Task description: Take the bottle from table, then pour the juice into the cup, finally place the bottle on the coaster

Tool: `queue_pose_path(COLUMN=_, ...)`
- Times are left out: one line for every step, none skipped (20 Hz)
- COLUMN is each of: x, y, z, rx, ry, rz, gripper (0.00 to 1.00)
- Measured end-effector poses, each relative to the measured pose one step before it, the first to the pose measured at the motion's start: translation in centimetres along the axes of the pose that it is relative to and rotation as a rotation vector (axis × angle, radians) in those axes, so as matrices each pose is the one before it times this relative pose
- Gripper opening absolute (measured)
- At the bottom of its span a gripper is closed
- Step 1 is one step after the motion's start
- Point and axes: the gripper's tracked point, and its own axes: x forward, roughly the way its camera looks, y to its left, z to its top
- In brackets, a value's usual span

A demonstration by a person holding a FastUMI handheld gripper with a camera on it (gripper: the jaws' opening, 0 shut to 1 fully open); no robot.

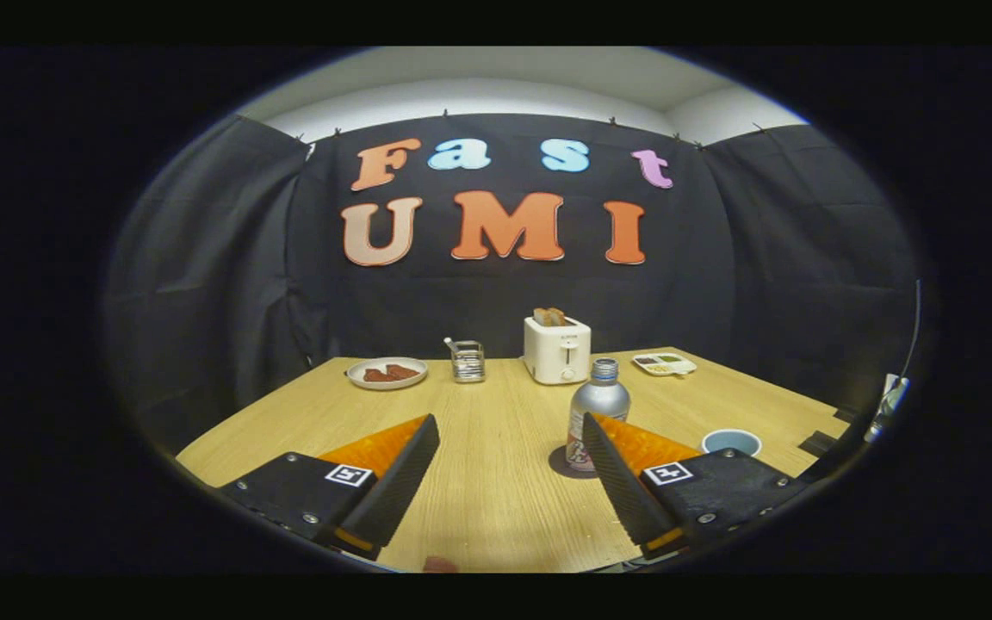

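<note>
The gripper view looks along the gripper (pixel 509 469), whose two fingers are spread wide with bare wood between them and nothing held. Taking the bottle (pixel 598 413) as the landmark: it stands upright on the table (pixel 496 482), its long axis vertical, its capped neck pointing straight up and its silver body rising above a labelled lower part. It lies just ahead of the right finger's tip, so that this finger hides part of its lower side; the left finger is well apart from it, across the open gap. The bottle is therefore off the gripper's centre line, to the right, not between the fingers. Under the bottle's base a dark round patch shows on the wood, which I take to be the coaster (pixel 561 466); if so, the bottle already stands where the task wants it at the end. The cup (pixel 731 442) sits to the right of the bottle and near it, beyond the right finger's body, its mouth upward; whether it holds juice I cannot tell. Behind the bottle and slightly left stands a toaster (pixel 557 349) with bread in it; further left of that, a small wire holder (pixel 467 360) and a plate (pixel 387 373); behind the bottle to the right, a small tray (pixel 664 364). This layout fits either a bottle waiting to be picked up or one set down after pouring.
</note>
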Motion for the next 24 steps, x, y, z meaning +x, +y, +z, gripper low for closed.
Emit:
queue_pose_path(x=-0.666, y=0.45, z=0.143, rx=-0.0127, ry=-0.01113, rz=0.01565, gripper=0.98)
queue_pose_path(x=-0.547, y=0.156, z=0.06, rx=-0.01667, ry=-0.00914, rz=0.01024, gripper=0.98)
queue_pose_path(x=-0.509, y=0.132, z=0.092, rx=-0.0135, ry=-0.0051, rz=0.00314, gripper=0.98)
queue_pose_path(x=-0.208, y=-0.022, z=0.087, rx=-0.00684, ry=-0.00694, rz=-0.00606, gripper=0.98)
queue_pose_path(x=-0.178, y=0.18, z=0.334, rx=-0.00351, ry=-0.00967, rz=-0.0024, gripper=0.98)
queue_pose_path(x=-0.027, y=0.418, z=0.293, rx=0.00073, ry=-0.00666, rz=0.00353, gripper=0.98)
queue_pose_path(x=-0.081, y=0.277, z=0.087, rx=0.00132, ry=0.001, rz=0.00063, gripper=0.98)
queue_pose_path(x=-0.161, y=0.147, z=0.162, rx=-0.00123, ry=-0.00058, rz=-0.00165, gripper=0.98)
queue_pose_path(x=-0.111, y=0.013, z=0.137, rx=-0.00045, ry=-0.00077, rz=-0.00607, gripper=0.98)
queue_pose_path(x=0.14, y=0.133, z=0.211, rx=0.00386, ry=-0.00472, rz=-0.00708, gripper=0.98)
queue_pose_path(x=0.233, y=0.27, z=0.125, rx=0.01032, ry=-0.00585, rz=-0.00942, gripper=0.98)
queue_pose_path(x=-0.005, y=0.406, z=0.077, rx=0.00635, ry=-0.00153, rz=-0.00012, gripper=0.98)
queue_pose_path(x=-0.034, y=0.588, z=0.116, rx=0.00171, ry=-0.00218, rz=0.00463, gripper=0.98)
queue_pose_path(x=-0.075, y=0.562, z=0.151, rx=-0.00177, ry=-0.00356, rz=0.0101, gripper=0.98)
queue_pose_path(x=0.092, y=0.499, z=0.174, rx=-0.00381, ry=-0.00257, rz=0.00912, gripper=0.98)
queue_pose_path(x=-0.06, y=0.156, z=0.125, rx=-0.00301, ry=-0.00355, rz=-0.00194, gripper=0.98)
queue_pose_path(x=0.068, y=0.02, z=-0.014, rx=-0.00006, ry=-0.00179, rz=-0.00714, gripper=0.98)
queue_pose_path(x=-0.06, y=0.054, z=-0.03, rx=0.00143, ry=0.00151, rz=-0.00343, gripper=0.98)
queue_pose_path(x=-0.047, y=0.051, z=-0.148, rx=-0.00409, ry=0.00042, rz=-0.00141, gripper=0.98)
queue_pose_path(x=0.023, y=-0.121, z=-0.067, rx=-0.01126, ry=-0.0027, rz=-0.00486, gripper=0.98)
queue_pose_path(x=0.159, y=-0.406, z=0.003, rx=-0.01254, ry=-0.00041, rz=-0.00962, gripper=0.98)
queue_pose_path(x=-0.055, y=-0.448, z=-0.09, rx=-0.01049, ry=-0.00105, rz=-0.00808, gripper=0.98)
queue_pose_path(x=-0.08, y=-0.321, z=-0.073, rx=-0.00103, ry=-0.00236, rz=-0.00604, gripper=0.98)
queue_pose_path(x=-0.026, y=-0.196, z=0.035, rx=0.00608, ry=-0.00459, rz=0.0015, gripper=0.98)
